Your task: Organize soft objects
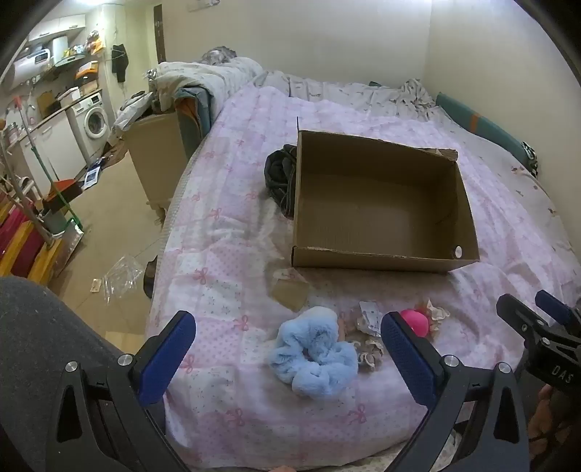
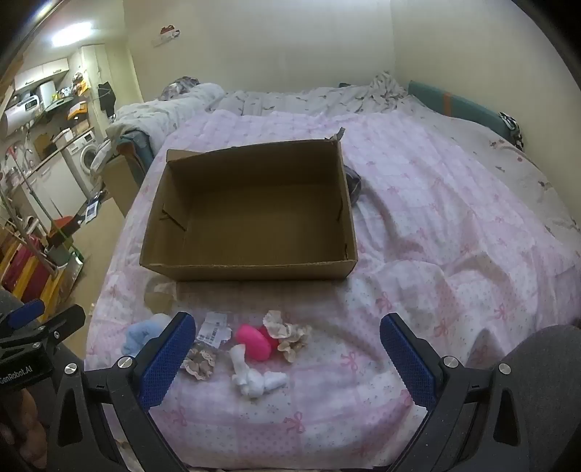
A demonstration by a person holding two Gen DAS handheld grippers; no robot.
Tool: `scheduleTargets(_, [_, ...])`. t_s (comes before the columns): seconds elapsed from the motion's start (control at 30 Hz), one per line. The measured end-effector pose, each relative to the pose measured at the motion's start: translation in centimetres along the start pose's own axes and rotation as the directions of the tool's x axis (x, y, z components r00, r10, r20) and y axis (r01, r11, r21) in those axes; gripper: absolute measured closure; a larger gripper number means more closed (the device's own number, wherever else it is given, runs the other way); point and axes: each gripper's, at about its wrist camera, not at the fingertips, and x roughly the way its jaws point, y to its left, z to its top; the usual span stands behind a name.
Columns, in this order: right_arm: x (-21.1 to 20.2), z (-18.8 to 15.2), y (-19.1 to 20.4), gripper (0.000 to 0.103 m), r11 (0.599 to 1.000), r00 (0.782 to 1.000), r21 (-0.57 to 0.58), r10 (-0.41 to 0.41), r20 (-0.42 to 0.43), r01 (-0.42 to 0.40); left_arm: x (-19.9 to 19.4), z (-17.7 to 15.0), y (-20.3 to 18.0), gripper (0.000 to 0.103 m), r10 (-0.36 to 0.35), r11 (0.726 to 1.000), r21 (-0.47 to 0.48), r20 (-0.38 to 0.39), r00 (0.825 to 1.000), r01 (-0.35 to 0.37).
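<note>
Both tongs spread, empty: left tongs (image 1: 288, 348) over blue scrunchie (image 1: 314, 357); right tongs (image 2: 288, 350) near white sock (image 2: 256, 377); risk: fluff slips w/ shallow pinch, or quilt (image 2: 435, 236) snags.

dim warm indoor light | ceiling lamp (image 2: 70, 31) glare | fisheye-bent, dark corners

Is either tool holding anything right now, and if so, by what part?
Nothing is held. The left tool and right tool are both open above the bed.

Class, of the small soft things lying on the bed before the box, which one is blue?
The fluffy blue scrunchie, leftmost of the cluster; its neighbours are pink, white and beige.
</note>
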Motion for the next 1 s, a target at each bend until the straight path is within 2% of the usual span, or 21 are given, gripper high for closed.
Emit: scheduleTargets(1.0, [0.11, 0.04, 0.01, 0.0, 1.0, 1.0, 0.003, 0.001, -0.001, -0.001, 0.02, -0.21, 0.45, 0.001, 0.008, 1.0, -0.005, -0.009, 1.0, -0.008])
